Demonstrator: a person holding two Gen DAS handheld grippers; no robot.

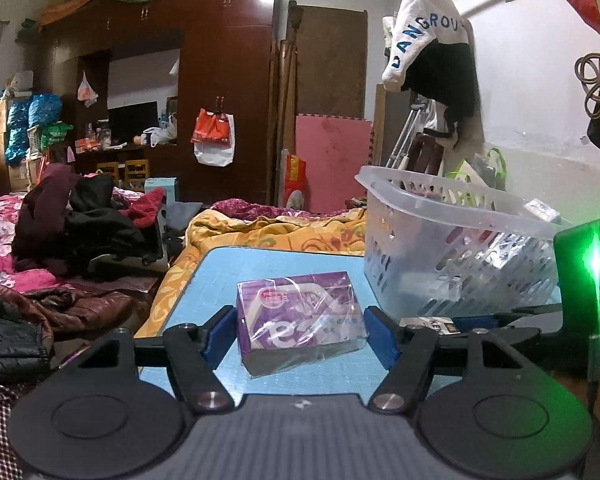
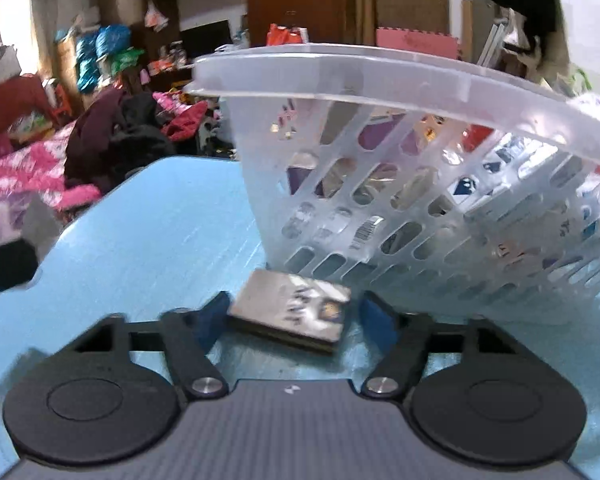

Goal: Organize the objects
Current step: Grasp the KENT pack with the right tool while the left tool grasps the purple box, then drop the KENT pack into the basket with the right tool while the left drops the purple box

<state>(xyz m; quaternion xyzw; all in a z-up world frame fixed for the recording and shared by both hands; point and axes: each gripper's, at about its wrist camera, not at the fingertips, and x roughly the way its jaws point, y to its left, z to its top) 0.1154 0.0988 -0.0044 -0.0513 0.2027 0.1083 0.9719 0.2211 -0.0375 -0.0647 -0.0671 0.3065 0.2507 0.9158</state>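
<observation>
A purple box (image 1: pixel 300 320) wrapped in clear film sits between the blue pads of my left gripper (image 1: pixel 300 338), which is shut on it just above the blue table (image 1: pixel 204 280). In the right wrist view a flat silvery pack (image 2: pixel 288 308) lies on the table (image 2: pixel 160 220) against the foot of the clear plastic basket (image 2: pixel 380 64). My right gripper (image 2: pixel 292 316) has its pads at both ends of the pack, closed on it. From the left wrist view the pack (image 1: pixel 428 322) shows only as a sliver, right of the purple box.
The slotted basket (image 1: pixel 440 196) stands at the table's right and holds several packets. A green light (image 1: pixel 596 268) glows at the far right. Beyond the table lie a yellow quilt (image 1: pixel 268 232), piled clothes (image 1: pixel 84 220) and a dark wardrobe (image 1: pixel 224 80).
</observation>
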